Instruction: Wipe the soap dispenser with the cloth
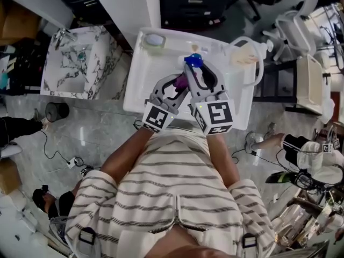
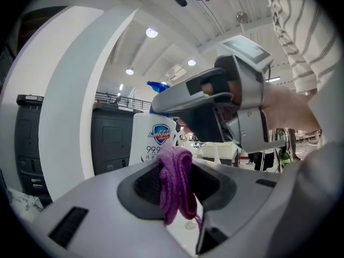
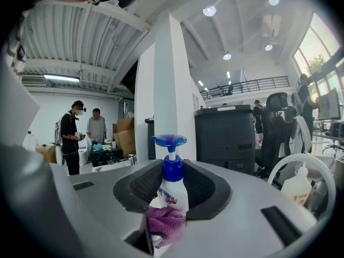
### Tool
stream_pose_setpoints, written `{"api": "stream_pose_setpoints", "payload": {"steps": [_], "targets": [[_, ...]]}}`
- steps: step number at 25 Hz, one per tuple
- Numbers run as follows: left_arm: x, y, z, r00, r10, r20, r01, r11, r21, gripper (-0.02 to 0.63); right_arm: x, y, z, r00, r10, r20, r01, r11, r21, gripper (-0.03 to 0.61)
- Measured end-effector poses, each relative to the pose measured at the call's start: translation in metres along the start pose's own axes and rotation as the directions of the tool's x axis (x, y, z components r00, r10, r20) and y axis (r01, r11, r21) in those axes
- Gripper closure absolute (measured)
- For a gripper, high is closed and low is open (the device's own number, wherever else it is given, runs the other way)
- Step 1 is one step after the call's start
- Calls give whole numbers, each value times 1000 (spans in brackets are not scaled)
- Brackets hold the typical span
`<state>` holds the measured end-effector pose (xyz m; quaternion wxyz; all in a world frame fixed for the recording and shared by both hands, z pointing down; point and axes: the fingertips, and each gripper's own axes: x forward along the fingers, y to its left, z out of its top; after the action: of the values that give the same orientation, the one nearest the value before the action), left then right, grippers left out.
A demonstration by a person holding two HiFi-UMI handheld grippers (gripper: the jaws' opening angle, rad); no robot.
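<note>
- The left gripper [image 2: 173, 171] has its fingers pinched together on a fold of the purple cloth [image 2: 176, 190], just in front of the soap dispenser [image 2: 153, 140]. Only a narrow fold looks caught, so a hard rub could drag the cloth free.
- The right gripper [image 3: 171, 193] is clamped round the soap dispenser's lower body, and the cloth seems to press against the bottle's front, below the label. The bottle looks smooth, so a sideways push from the cloth could twist or tip it in that grip.
- The blue pump head [image 3: 169, 141] on top of the soap dispenser is exposed, and a knock from either gripper might squirt soap.
- Beneath the soap dispenser lies the white sink [image 1: 144, 79], where a dropped bottle would land and clatter.
</note>
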<state>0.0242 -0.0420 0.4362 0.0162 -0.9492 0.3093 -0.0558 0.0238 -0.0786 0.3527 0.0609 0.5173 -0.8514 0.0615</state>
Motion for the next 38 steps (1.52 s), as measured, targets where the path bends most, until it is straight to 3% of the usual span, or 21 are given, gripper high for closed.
{"api": "stream_pose_setpoints", "payload": {"steps": [18, 32, 38], "targets": [[-13, 9, -5, 999, 30, -17, -31, 1000, -3, 485, -7, -8, -3, 1000, -11, -4, 11, 1000, 23, 445], [-21, 23, 12, 998, 57, 35, -56, 998, -14, 485, -13, -13, -4, 1000, -19, 3, 19, 999, 27, 445], [-25, 29, 25, 996, 52, 76, -47, 997, -61, 485, -16, -18, -5, 1000, -23, 4, 23, 999, 24, 445]]}}
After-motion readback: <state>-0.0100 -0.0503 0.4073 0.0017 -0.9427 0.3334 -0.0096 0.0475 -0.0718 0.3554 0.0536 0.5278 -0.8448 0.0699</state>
